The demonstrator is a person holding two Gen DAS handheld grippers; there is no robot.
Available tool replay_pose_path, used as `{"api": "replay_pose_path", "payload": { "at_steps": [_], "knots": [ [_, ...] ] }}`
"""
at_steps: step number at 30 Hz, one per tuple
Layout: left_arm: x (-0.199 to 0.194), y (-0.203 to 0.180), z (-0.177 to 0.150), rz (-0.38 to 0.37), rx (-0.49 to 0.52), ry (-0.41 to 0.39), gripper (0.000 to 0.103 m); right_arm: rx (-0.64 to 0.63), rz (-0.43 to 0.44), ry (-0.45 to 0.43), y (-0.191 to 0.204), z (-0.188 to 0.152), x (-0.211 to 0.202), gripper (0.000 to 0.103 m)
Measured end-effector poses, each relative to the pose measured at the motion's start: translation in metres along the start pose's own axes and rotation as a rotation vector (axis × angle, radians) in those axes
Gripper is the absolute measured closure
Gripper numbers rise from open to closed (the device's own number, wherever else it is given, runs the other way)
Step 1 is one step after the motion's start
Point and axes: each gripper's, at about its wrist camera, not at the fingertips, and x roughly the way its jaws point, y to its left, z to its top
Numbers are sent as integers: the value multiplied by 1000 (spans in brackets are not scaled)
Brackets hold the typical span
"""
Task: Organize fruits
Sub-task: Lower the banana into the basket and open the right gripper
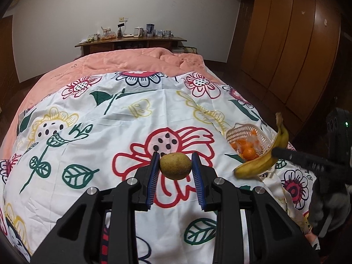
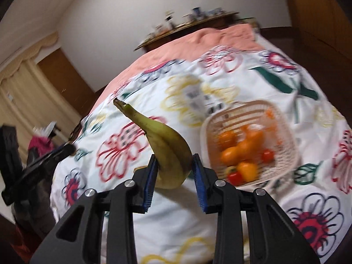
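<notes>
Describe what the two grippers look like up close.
Both look alike. The left gripper and the right gripper each have a black plastic frame with angular, triangular cut-outs, round silver bolt heads at the joints, and two jaws lined with ribbed blue pads. No cables or sleeves show.

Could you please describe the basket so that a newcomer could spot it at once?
Look at the flower-print sheet covering the bed. Near its right edge sits a pale slatted basket holding oranges; it is the only container there.
</notes>
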Motion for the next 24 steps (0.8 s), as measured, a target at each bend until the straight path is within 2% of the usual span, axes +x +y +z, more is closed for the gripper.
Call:
{"api": "replay_pose_path", "payload": {
  "at_steps": [5, 9, 24],
  "knots": [
    [10, -14, 2, -6, 25, 20, 73, 68, -82, -22, -45, 7, -3, 71],
    [20, -24, 5, -15, 44, 37, 73, 104, -121, -1, -75, 8, 4, 71],
    [55, -58, 14, -39, 110, 95, 73, 167, -135, 91, -125, 16, 55, 70]
  ]
}}
